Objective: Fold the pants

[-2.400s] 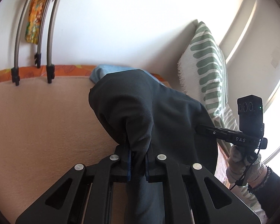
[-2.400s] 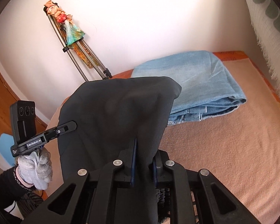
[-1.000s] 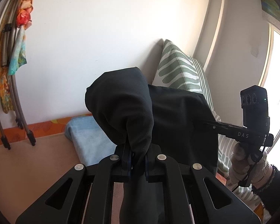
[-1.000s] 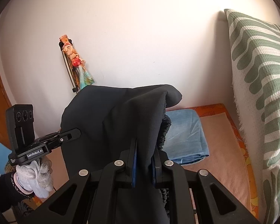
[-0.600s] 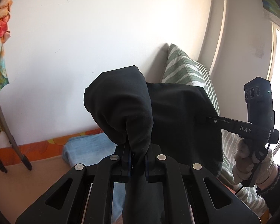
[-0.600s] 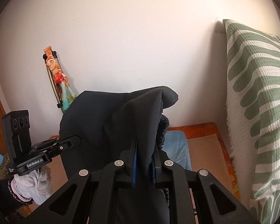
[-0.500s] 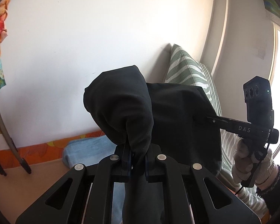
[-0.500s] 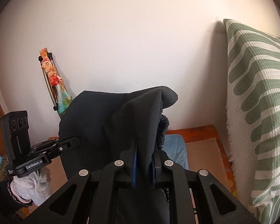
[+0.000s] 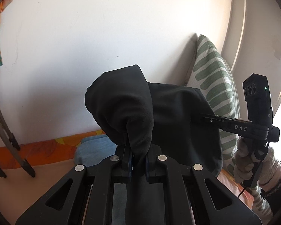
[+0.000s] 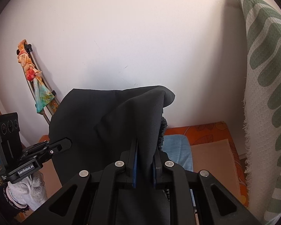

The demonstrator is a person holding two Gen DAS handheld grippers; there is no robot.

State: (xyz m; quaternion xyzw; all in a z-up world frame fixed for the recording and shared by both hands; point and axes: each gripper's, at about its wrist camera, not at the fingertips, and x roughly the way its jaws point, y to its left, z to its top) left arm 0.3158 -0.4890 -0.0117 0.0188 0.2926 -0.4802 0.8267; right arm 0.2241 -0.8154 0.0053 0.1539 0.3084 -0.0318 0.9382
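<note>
our left black two-finger gripper and right black two-finger gripper each pinching the black soft fabric pants, held aloft between them, folded light-blue jeans at twelve o'clock below

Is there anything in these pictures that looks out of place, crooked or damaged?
Nothing stands out. The black pants hang bunched between the left gripper and the right gripper, both shut on the cloth. The folded blue jeans lie flat on the bed, and the striped pillow leans upright against the wall.
</note>
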